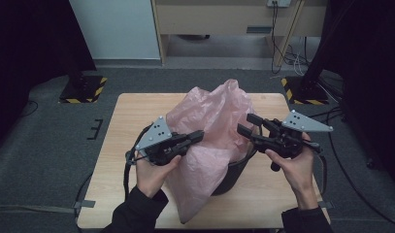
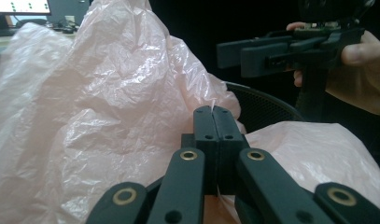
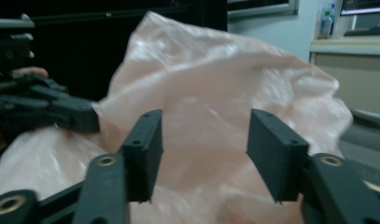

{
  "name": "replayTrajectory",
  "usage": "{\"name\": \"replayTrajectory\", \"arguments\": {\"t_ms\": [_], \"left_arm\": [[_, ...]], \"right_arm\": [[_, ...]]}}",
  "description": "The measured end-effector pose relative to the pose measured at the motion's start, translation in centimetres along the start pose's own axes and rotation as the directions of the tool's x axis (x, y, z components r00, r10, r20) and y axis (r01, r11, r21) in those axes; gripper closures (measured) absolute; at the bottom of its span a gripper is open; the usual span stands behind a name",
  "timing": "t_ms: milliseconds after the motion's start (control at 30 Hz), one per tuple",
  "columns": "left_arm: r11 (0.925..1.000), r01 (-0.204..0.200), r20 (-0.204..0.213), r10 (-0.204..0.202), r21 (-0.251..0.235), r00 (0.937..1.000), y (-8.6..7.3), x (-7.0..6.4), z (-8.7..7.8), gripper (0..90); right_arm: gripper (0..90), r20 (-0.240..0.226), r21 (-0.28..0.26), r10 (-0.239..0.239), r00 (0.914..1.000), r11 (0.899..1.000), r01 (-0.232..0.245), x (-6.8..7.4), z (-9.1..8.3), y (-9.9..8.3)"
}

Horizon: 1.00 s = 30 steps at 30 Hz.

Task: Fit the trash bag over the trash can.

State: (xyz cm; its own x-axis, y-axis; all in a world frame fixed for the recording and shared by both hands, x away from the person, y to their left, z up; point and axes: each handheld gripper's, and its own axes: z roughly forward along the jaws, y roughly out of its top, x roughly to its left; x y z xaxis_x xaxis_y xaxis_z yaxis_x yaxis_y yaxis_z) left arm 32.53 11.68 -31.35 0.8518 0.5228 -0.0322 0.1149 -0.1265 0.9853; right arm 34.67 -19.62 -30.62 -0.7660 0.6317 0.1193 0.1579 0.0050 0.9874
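A crumpled pink plastic bag (image 1: 212,131) drapes over a black mesh bin (image 1: 239,167) in the middle of the wooden table (image 1: 132,111). My left gripper (image 1: 200,135) is at the bag's left side. In the left gripper view it (image 2: 213,112) is shut, with a thin fold of the bag (image 2: 108,102) pinched between the jaws. The bin rim (image 2: 264,100) shows just behind. My right gripper (image 1: 244,123) hovers at the bag's right side, above the bin. In the right gripper view it (image 3: 204,140) stands open, the bag (image 3: 211,84) just beyond its jaws, nothing between them.
Bare wooden table surface lies left, right and in front of the bin. Dark floor surrounds the table, with yellow-black striped stand bases (image 1: 83,90) at the back corners. A wooden desk frame (image 1: 234,19) and cables stand farther back.
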Motion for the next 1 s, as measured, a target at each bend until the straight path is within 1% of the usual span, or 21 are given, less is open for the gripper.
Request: {"name": "replayTrajectory", "arguments": {"t_ms": [67, 100, 133, 167, 200, 267, 333, 367, 433, 500, 567, 633, 667, 700, 733, 767, 800, 867, 933, 967, 1000], "left_arm": [[1.0, -0.008, -0.002, 0.008, 0.002, 1.0, 0.1, -0.5, 0.3, 90.0], [1.0, -0.008, -0.002, 0.008, 0.002, 1.0, 0.1, -0.5, 0.3, 90.0], [0.9997, -0.022, -0.014, 0.022, 0.008, 0.9997, 0.2, -0.8, 0.5, 90.0], [0.9994, -0.034, -0.019, 0.035, 0.008, 0.9992, 0.3, -1.3, 0.7, 90.0], [0.9994, -0.034, -0.019, 0.035, 0.008, 0.9992, 0.3, -1.3, 0.7, 90.0], [0.999, -0.043, -0.011, 0.043, 0.008, 0.999, 0.4, -2.0, 1.1, 90.0], [0.9988, -0.048, -0.006, 0.048, 0.013, 0.9988, 0.5, -2.2, 1.3, 90.0], [0.9986, -0.049, 0.012, 0.049, 0.019, 0.9987, 0.4, -2.6, 1.6, 90.0], [0.9984, -0.054, 0.031, 0.053, 0.017, 0.9981, 0.4, -2.9, 2.0, 90.0], [0.9984, -0.054, 0.042, 0.054, 0.014, 0.9977, 0.4, -3.1, 2.2, 90.0], [0.9983, -0.057, 0.044, 0.056, 0.015, 0.9975, 0.4, -3.2, 2.2, 90.0], [0.9987, -0.049, 0.051, 0.048, 0.014, 0.9975, 0.5, -3.1, 2.3, 90.0], [0.9988, -0.046, 0.055, 0.045, 0.014, 0.9974, 0.5, -3.0, 2.3, 89.8], [0.9988, -0.046, 0.055, 0.045, 0.014, 0.9974, 0.5, -3.0, 2.3, 89.1], [0.999, -0.044, 0.064, 0.044, 0.004, 0.997, 0.4, -3.0, 2.2, 86.8], [0.9992, -0.039, 0.075, 0.039, -0.007, 0.9964, 0.4, -2.9, 2.2, 84.8], [0.9994, -0.029, 0.082, 0.031, -0.019, 0.9961, 0.3, -2.8, 2.0, 81.4], [0.9992, -0.012, 0.072, 0.014, -0.039, 0.9973, 0.2, -2.5, 1.5, 73.6], [0.9983, 0.001, 0.044, 0.002, -0.058, 0.999, 0.0, -2.1, 0.6, 68.2], [0.9983, 0.001, 0.044, 0.002, -0.058, 0.999, 0.0, -2.1, 0.6, 64.9], [0.9962, 0.026, 0.016, -0.024, -0.083, 0.9996, -0.3, -1.6, -0.4, 61.4]], "right_arm": [[41.5, -0.014, -0.01, 0.002, 0.9999, 1.0, -0.002, 0.5, 0.2, 0.3], [41.5, -0.014, -0.01, 0.002, 0.9999, 1.0, -0.002, 0.5, 0.2, 0.3], [39.6, -0.031, -0.029, 0.017, 0.9994, 0.999, -0.018, 1.0, 0.5, 0.5], [39.2, -0.037, -0.032, 0.017, 0.9992, 0.999, -0.019, 1.1, 0.6, 0.6], [38.1, -0.041, -0.035, 0.021, 0.9989, 0.999, -0.022, 1.3, 0.8, 0.6], [38.0, -0.052, -0.025, 0.022, 0.9984, 0.999, -0.023, 1.6, 1.1, 0.8], [37.9, -0.059, -0.021, 0.028, 0.9978, 0.999, -0.029, 1.7, 1.3, 0.8], [38.2, -0.07, -0.01, 0.036, 0.9969, 0.999, -0.036, 2.0, 1.6, 0.7], [39.3, -0.078, 0.0, 0.038, 0.9962, 0.999, -0.039, 2.1, 1.9, 0.5], [43.6, -0.082, 0.02, 0.044, 0.9957, 0.999, -0.043, 2.2, 2.1, 0.4], [51.3, -0.083, 0.035, 0.053, 0.9952, 0.998, -0.05, 2.3, 2.2, 0.2], [63.9, -0.103, 0.04, 0.069, 0.9923, 0.997, -0.065, 2.3, 2.3, 0.1], [72.4, -0.118, 0.044, 0.076, 0.9901, 0.996, -0.072, 2.4, 2.3, 0.1], [72.4, -0.118, 0.044, 0.076, 0.9901, 0.996, -0.072, 2.4, 2.3, 0.1], [84.2, -0.144, 0.047, 0.071, 0.987, 0.997, -0.065, 2.5, 2.4, 0.0], [87.4, -0.143, 0.051, 0.067, 0.9874, 0.997, -0.06, 2.5, 2.4, 0.0], [89.4, -0.141, 0.057, 0.064, 0.9879, 0.997, -0.056, 2.5, 2.4, -0.1], [90.0, -0.125, 0.055, 0.061, 0.9903, 0.997, -0.054, 2.5, 2.4, -0.2], [90.0, -0.099, 0.052, 0.058, 0.9934, 0.997, -0.053, 2.4, 2.3, -0.2], [90.0, -0.081, 0.054, 0.053, 0.9953, 0.997, -0.049, 2.3, 2.2, -0.2], [90.0, -0.064, 0.051, 0.052, 0.9966, 0.998, -0.049, 2.1, 2.1, -0.2]]}}
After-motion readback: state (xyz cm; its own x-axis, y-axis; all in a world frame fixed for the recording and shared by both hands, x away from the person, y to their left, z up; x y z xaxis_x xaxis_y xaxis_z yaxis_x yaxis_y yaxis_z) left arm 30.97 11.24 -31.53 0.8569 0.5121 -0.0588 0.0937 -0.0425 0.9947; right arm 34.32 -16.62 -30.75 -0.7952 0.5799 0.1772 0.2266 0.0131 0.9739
